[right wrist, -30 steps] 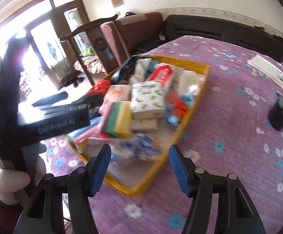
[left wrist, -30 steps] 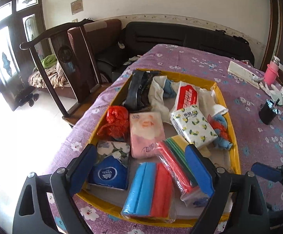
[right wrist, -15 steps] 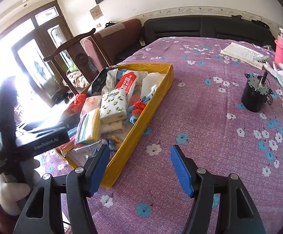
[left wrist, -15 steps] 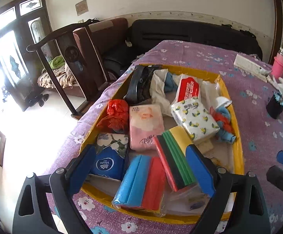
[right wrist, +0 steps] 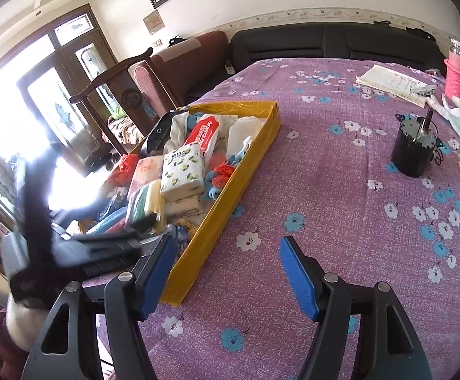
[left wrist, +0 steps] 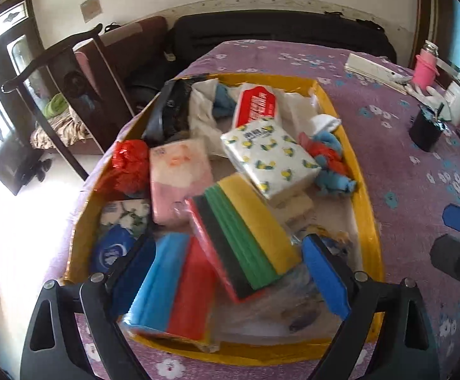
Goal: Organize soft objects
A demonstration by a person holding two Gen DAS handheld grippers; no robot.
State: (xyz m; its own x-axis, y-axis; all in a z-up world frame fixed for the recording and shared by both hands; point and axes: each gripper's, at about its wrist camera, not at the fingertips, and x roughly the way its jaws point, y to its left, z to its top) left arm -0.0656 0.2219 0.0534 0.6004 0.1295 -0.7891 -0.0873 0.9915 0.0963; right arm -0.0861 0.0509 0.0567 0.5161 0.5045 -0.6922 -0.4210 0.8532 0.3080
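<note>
A yellow tray [left wrist: 365, 196] on the purple flowered tablecloth holds soft goods: a lemon-print tissue pack [left wrist: 269, 158], a pink tissue pack [left wrist: 179, 177], a red tissue pack [left wrist: 255, 104], a pack of yellow, green and red sponges [left wrist: 245, 237], a blue and red cloth pack [left wrist: 173, 288], a red bag [left wrist: 128, 161] and rags. My left gripper [left wrist: 230, 272] is open, low over the tray's near end, its jaws on either side of the sponge and cloth packs. My right gripper [right wrist: 226, 277] is open and empty above the tablecloth, right of the tray [right wrist: 230, 186].
A black cup with tools [right wrist: 415, 152], a pink bottle [right wrist: 456, 69], papers [right wrist: 391, 84] and a white glove [right wrist: 459, 115] sit on the table's right side. A dark wooden chair [left wrist: 68, 72] and a black sofa [right wrist: 334, 42] stand beyond the table.
My left gripper has come lower and closer over the tray's near end. My right gripper has swung right, away from the tray, and now faces the open tablecloth.
</note>
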